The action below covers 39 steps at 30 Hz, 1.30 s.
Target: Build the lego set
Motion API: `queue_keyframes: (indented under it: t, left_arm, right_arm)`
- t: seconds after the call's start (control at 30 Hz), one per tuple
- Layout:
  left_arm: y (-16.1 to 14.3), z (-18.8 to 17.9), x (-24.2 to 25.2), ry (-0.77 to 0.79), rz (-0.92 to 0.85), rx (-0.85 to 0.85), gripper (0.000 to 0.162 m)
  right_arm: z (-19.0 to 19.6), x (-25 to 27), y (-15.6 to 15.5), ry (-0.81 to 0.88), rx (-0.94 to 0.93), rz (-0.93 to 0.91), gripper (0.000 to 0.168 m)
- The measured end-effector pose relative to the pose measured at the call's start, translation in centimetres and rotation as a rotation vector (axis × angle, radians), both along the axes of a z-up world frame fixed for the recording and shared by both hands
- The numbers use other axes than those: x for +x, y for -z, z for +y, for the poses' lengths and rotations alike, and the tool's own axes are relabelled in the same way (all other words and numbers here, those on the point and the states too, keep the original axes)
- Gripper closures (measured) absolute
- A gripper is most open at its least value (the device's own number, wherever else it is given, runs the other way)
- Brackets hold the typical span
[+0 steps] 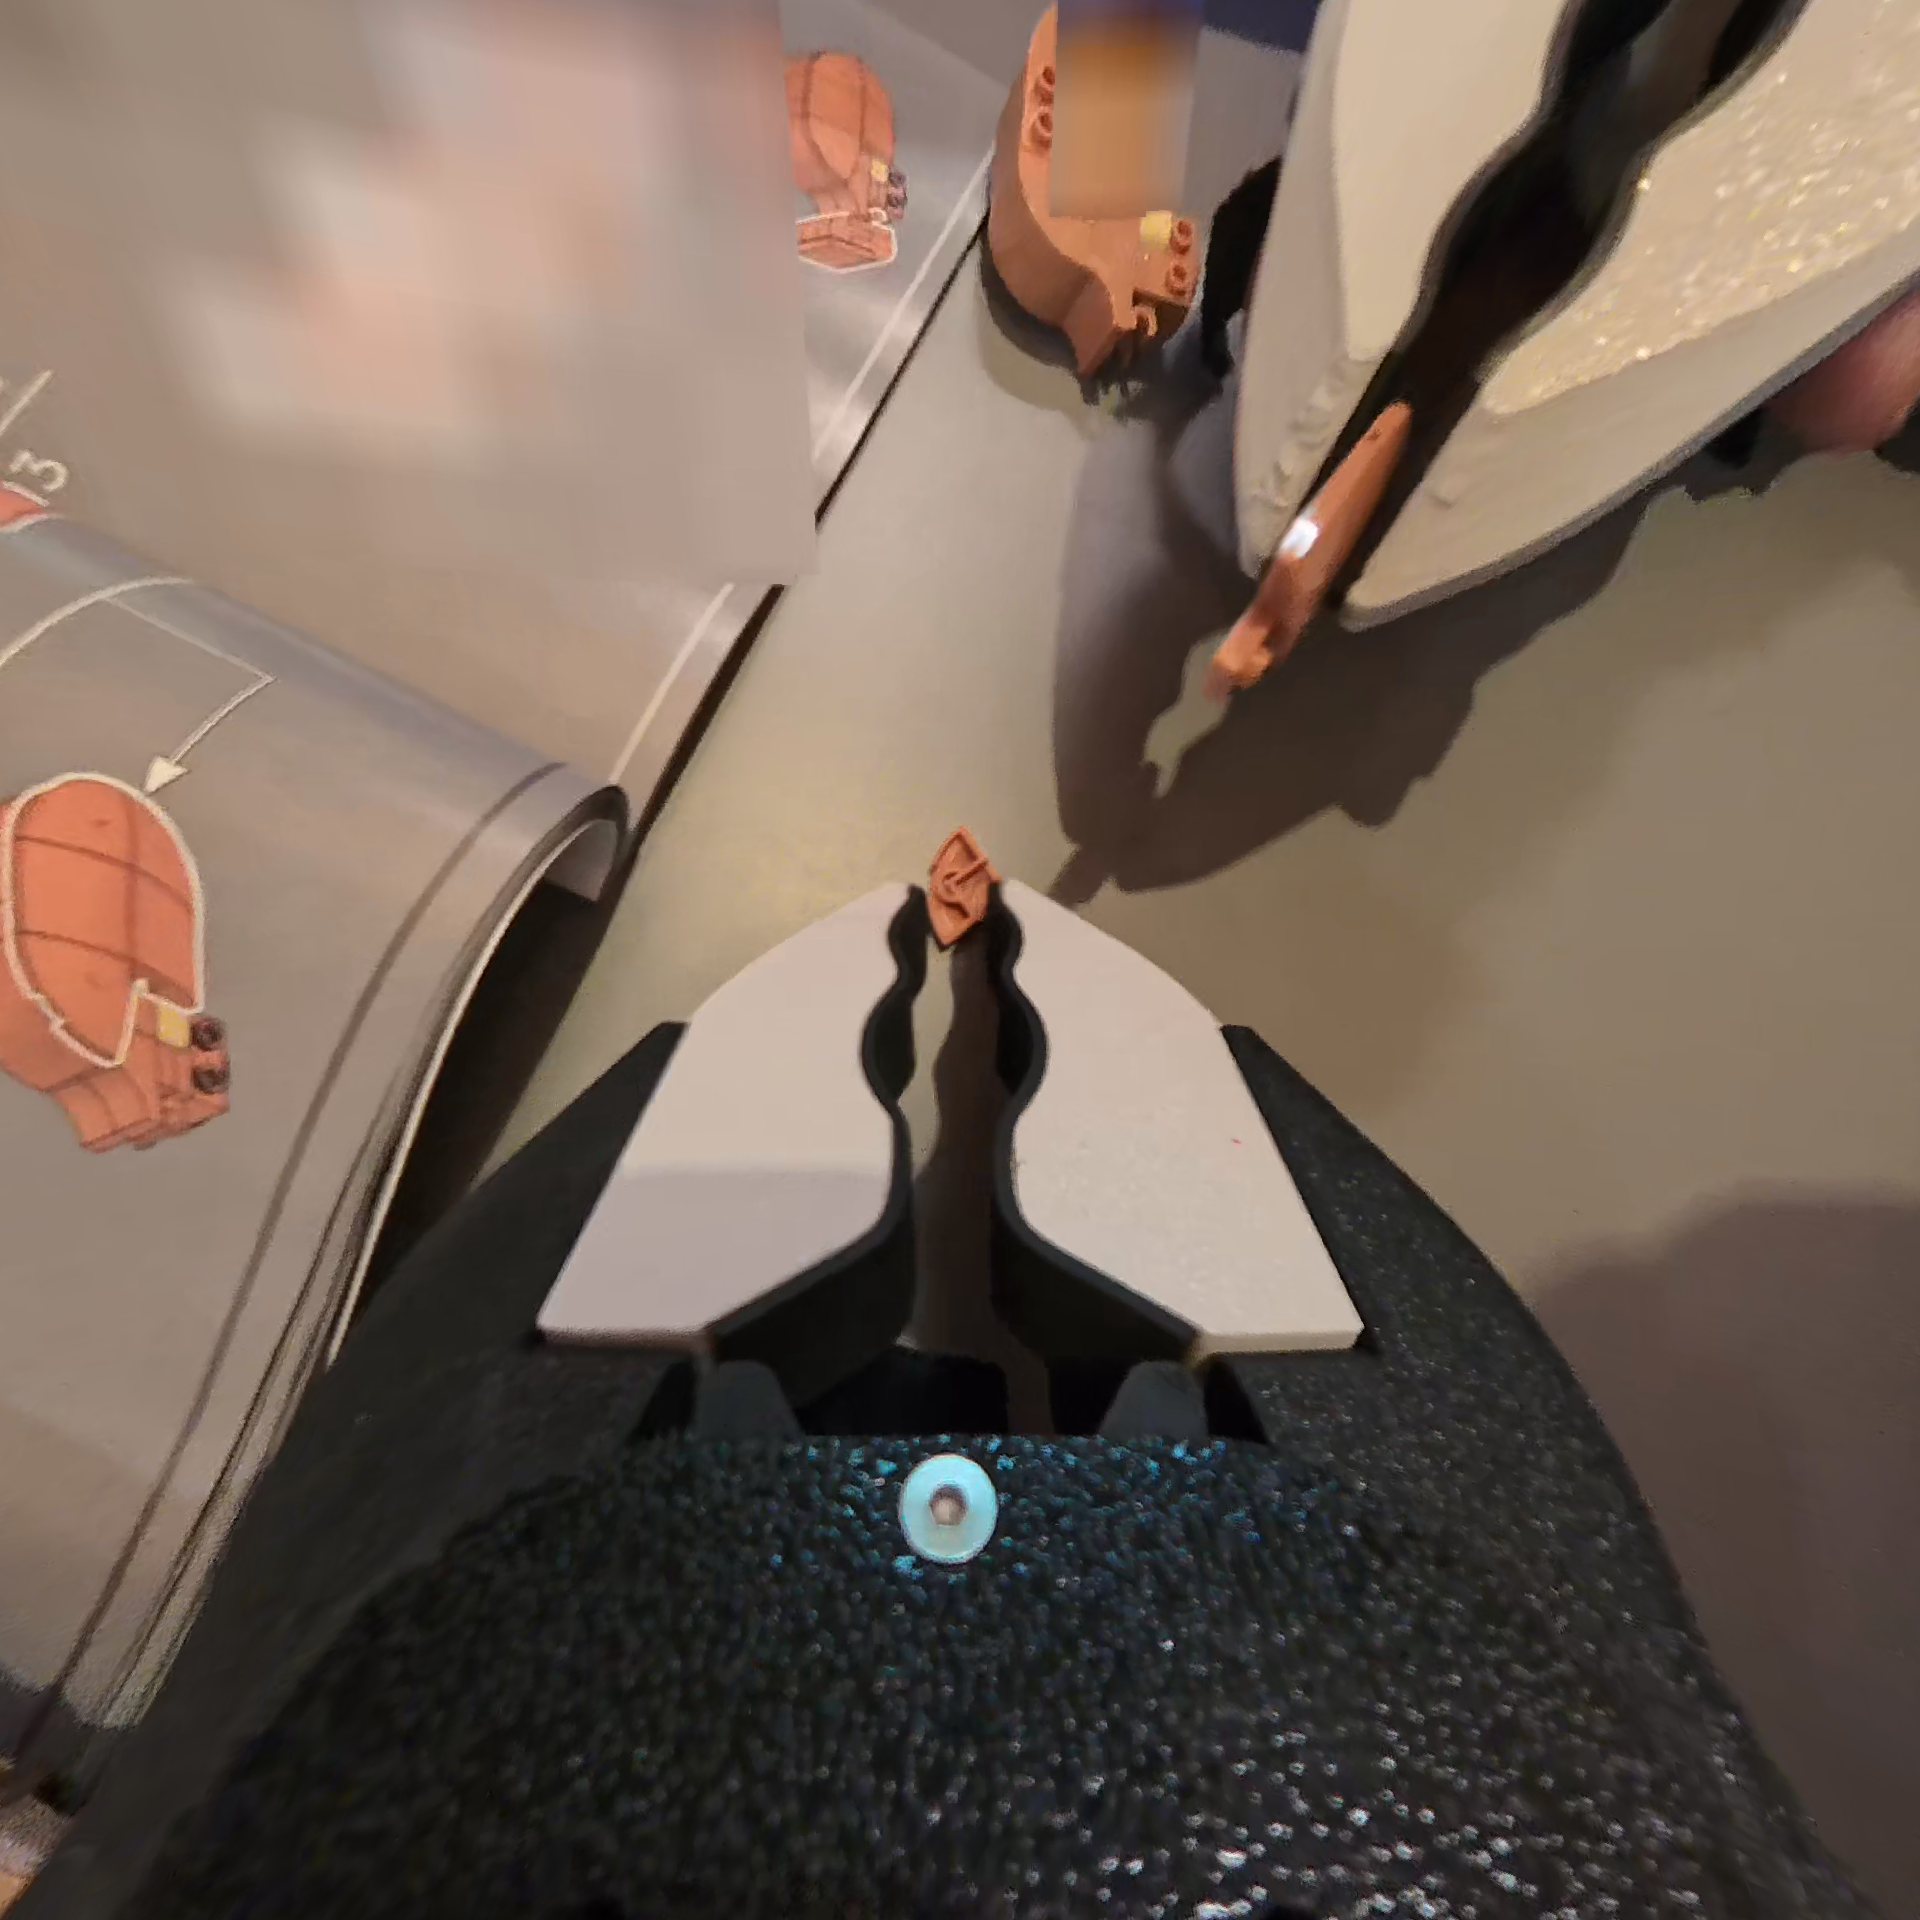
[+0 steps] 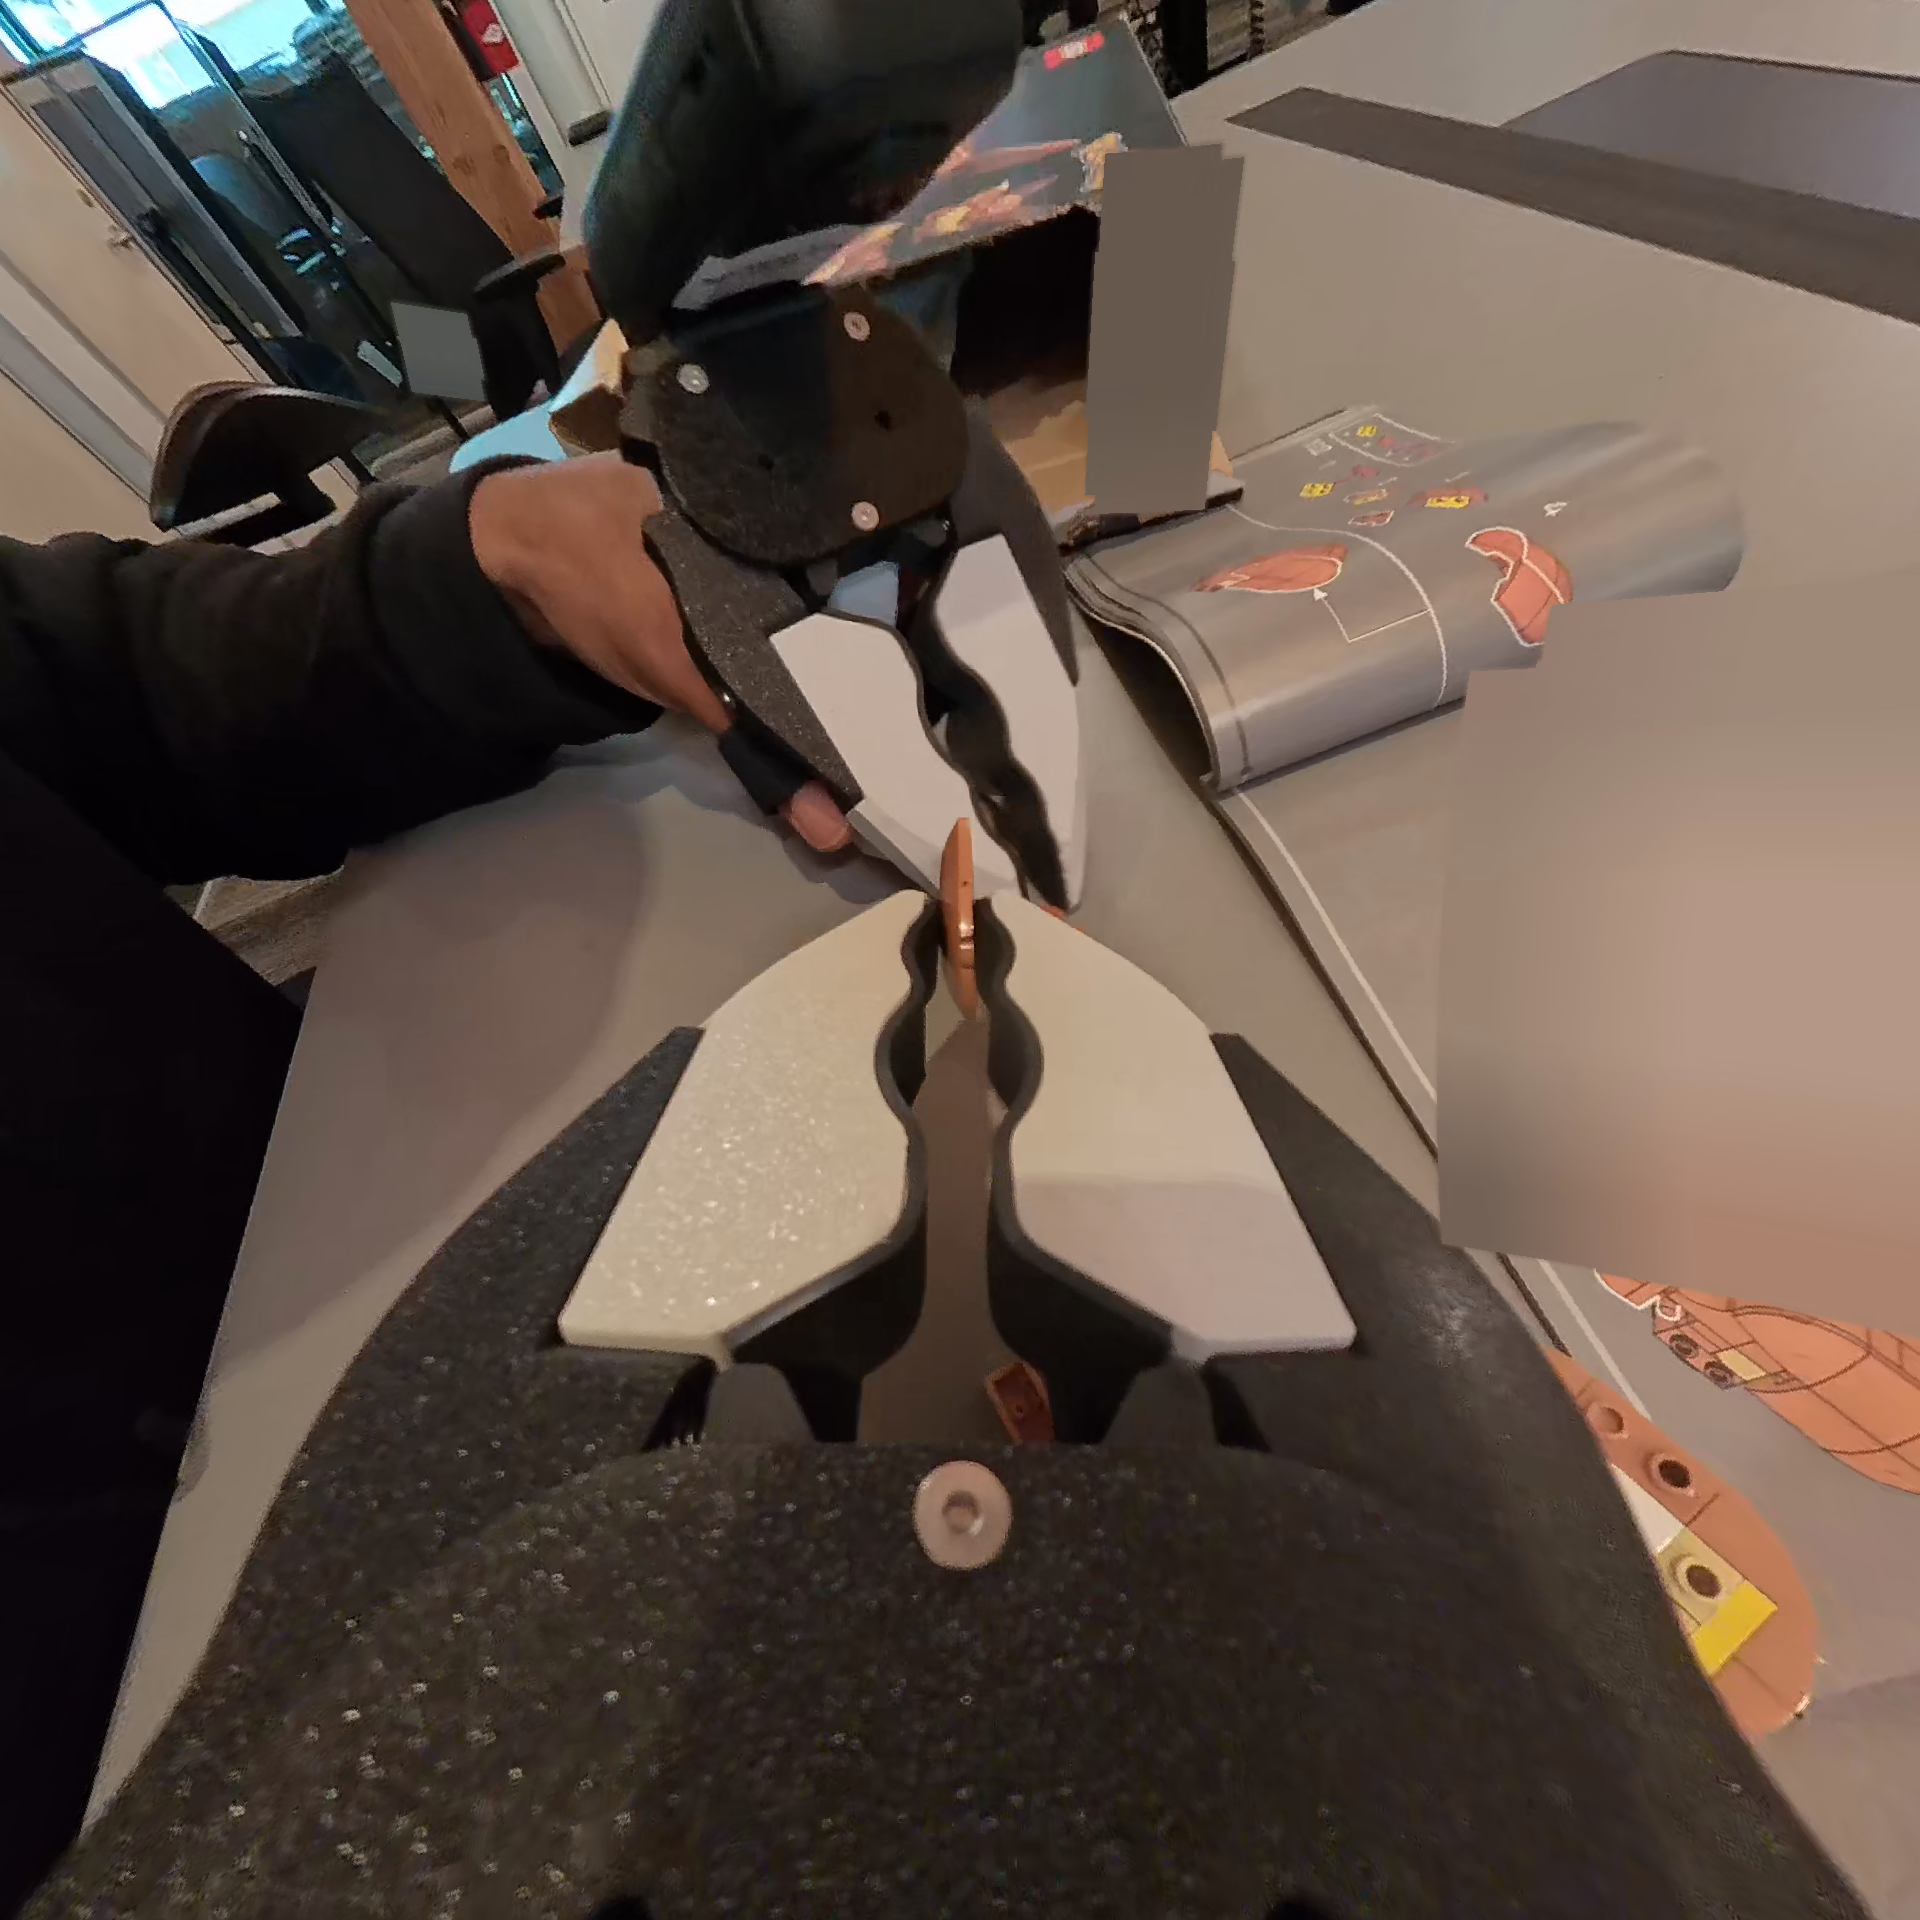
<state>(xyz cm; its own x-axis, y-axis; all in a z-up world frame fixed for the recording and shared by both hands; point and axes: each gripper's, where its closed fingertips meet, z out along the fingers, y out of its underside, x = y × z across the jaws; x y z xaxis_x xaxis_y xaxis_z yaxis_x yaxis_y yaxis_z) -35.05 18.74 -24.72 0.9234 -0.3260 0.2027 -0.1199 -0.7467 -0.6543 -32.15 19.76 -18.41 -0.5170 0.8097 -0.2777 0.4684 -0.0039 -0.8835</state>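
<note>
My left tongs (image 1: 961, 896) pinch a small brown piece (image 1: 958, 883) at the tips, above the grey table (image 1: 1351, 987). Right tongs (image 2: 961, 940) clamp a flat brown plate (image 2: 958, 925). Brown model (image 1: 1091, 260) stands beside the open booklet (image 1: 312, 831).

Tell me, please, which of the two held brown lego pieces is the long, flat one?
The piece in the right tongs, a long flat plate seen edge-on; the left tongs pinch only a tiny brown piece.
</note>
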Motion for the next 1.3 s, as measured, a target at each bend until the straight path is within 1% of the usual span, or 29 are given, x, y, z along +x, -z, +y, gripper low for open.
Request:
queue_keyframes:
  t: [0.2, 0.3, 0.43, 0.57, 0.73, 0.8, 0.9, 1.03, 1.17, 1.3]
  left_arm:
    - [0.0, -0.3, 1.1, 0.093, 0.044, 0.044, 0.154]
    - [0.0, -0.3, 1.2, 0.113, 0.073, 0.068, 0.155]
    - [-0.6, -0.1, 1.2, 0.126, 0.105, 0.125, 0.155]
    - [-2.4, 0.5, 1.0, 0.104, 0.12, 0.241, 0.155]
    - [-5.2, 0.9, 0.9, 0.082, 0.128, 0.422, 0.156]
    - [-5.7, 0.9, 1.2, 0.088, 0.134, 0.47, 0.156]
    - [-5.3, 1.0, 1.0, 0.087, 0.165, 0.463, 0.156]
    - [-5.7, 1.1, 1.7, 0.103, 0.132, 0.49, 0.156]
    - [-5.5, 1.1, 1.6, 0.089, 0.123, 0.478, 0.156]
    - [-5.7, 1.2, 1.5, 0.065, 0.077, 0.474, 0.156]
  right_arm:
    - [0.7, 0.0, 1.6, 0.048, 0.037, -0.103, 0.162]
    - [1.0, 0.1, 2.6, 0.06, 0.037, -0.17, 0.162]
    - [0.8, 0.4, 3.0, 0.054, 0.009, -0.217, 0.162]
    - [0.5, 0.6, 2.8, 0.037, -0.076, -0.246, 0.162]
    - [-0.2, 0.6, 1.4, 0.002, -0.32, -0.274, 0.162]
    - [-0.2, 0.6, 1.5, 0.004, -0.353, -0.29, 0.162]
    - [-0.2, 0.6, 1.6, 0.007, -0.339, -0.29, 0.162]
    - [-0.1, 0.5, 1.5, 0.01, -0.329, -0.276, 0.162]
    - [0.3, 0.3, 1.1, 0.021, -0.346, -0.253, 0.162]
    - [0.2, 0.2, 0.8, 0.017, -0.368, -0.243, 0.162]
